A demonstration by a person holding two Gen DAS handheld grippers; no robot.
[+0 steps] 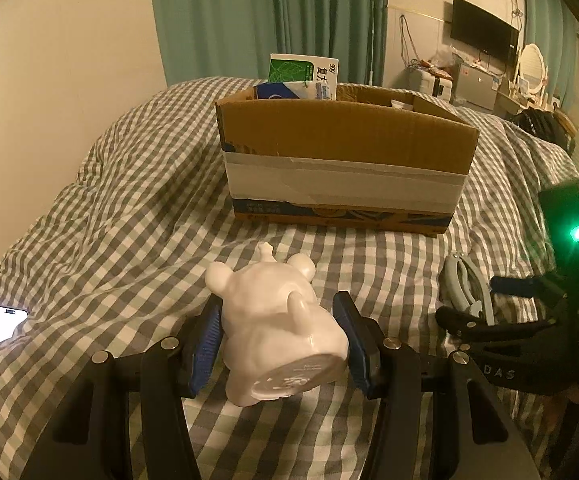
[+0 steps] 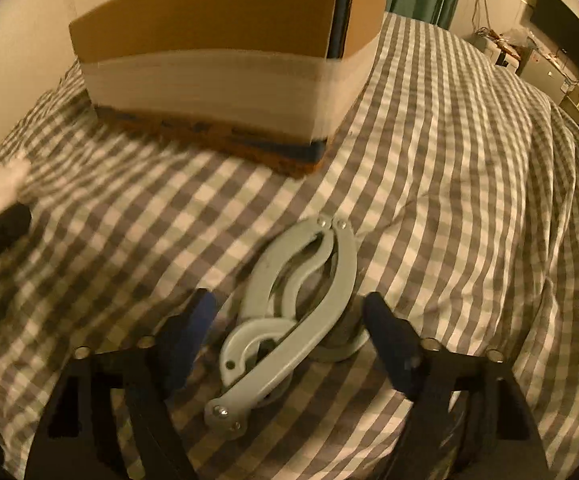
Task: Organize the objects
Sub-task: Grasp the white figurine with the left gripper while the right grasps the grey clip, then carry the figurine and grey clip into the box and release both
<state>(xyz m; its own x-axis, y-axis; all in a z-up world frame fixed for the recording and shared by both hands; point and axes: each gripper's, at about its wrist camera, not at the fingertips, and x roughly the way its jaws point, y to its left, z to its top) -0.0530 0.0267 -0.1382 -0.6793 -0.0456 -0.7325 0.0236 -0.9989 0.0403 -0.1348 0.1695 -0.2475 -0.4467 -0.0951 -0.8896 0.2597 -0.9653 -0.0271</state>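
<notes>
Left wrist view: the left gripper (image 1: pixel 279 344) has its blue-padded jaws set wide on either side of a white ceramic figurine (image 1: pixel 279 328) that lies tipped over on the checked bedspread (image 1: pixel 129 184), base toward the camera. The pads stand just beside its flanks — whether they touch yet, I cannot tell. Beyond it sits the cardboard box (image 1: pixel 341 160), open-topped, with a green-and-white packet (image 1: pixel 303 74) upright at its far side.

In the right wrist view the right gripper (image 2: pixel 289 320) is spread open around a pale metal folding tool (image 2: pixel 289 304) lying flat on the bedspread, nothing clamped.

The step in hand looks like closing on each piece before carrying it to the box. The figurine is glossy and rounded, so I would squeeze across the widest part of the body, not the ears, and close slowly — soft bedding lets things roll. The tool is hinged and thin; pinching both arms together near the middle should stop it swinging open.

A lit phone (image 1: pixel 7 324) lies at the bedspread's left edge.
</notes>
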